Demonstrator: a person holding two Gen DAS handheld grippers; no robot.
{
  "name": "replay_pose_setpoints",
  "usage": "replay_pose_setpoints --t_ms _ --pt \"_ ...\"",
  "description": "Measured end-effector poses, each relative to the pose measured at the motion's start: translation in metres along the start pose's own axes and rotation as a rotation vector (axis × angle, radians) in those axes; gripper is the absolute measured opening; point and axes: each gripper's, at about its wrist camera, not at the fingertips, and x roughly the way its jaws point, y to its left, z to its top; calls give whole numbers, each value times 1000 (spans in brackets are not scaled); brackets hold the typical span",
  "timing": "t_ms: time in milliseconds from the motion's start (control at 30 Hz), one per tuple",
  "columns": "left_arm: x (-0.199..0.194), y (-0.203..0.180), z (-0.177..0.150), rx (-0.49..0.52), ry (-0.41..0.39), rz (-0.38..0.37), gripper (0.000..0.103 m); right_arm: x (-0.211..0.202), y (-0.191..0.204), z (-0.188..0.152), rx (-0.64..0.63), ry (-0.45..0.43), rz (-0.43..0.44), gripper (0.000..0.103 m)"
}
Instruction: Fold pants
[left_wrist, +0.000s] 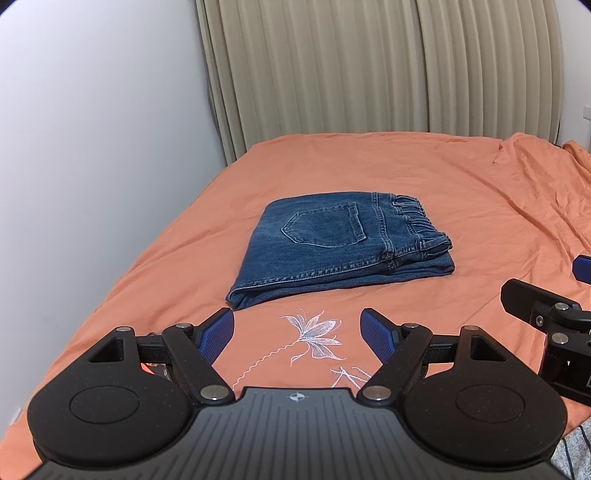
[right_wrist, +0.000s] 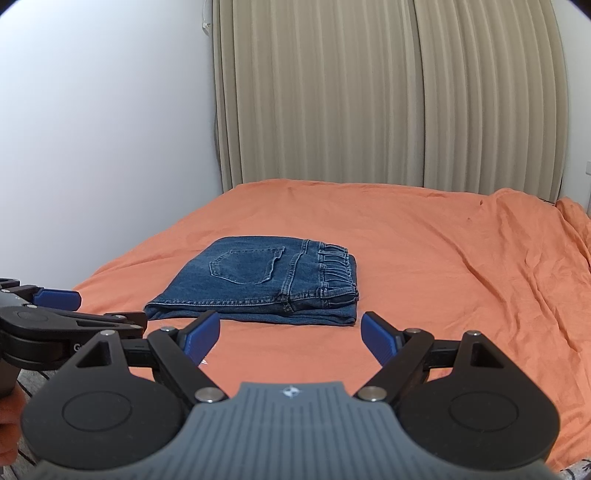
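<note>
**Jeans folded on bed, both tongs released**

Left wrist view: left tongs (left_wrist: 297, 334) spread wide, nothing between the blue pads (left_wrist: 218, 334). They hover over the orange bedsheet (left_wrist: 424, 192), above a white embroidered flower (left_wrist: 314, 338). Blue jeans (left_wrist: 343, 247) lie folded in a compact stack mid-bed, back pocket (left_wrist: 325, 225) up, elastic waistband toward the right, well apart from the pads. Part of the right tongs shows at the right edge — state not readable here.

Right wrist view: right tongs (right_wrist: 291, 334) also spread, empty, just short of the jeans' (right_wrist: 258, 280) near folded edge. Left tongs (right_wrist: 59, 299) enter at left. Beige curtain (right_wrist: 369, 92) and white wall (right_wrist: 92, 129) behind the bed.
</note>
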Motion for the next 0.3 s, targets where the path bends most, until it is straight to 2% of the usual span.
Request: replay_pose_setpoints --t_ms 300 --pt "-3 -3 1 12 -13 -1 91 0 -1 0 11 3 -3 80"
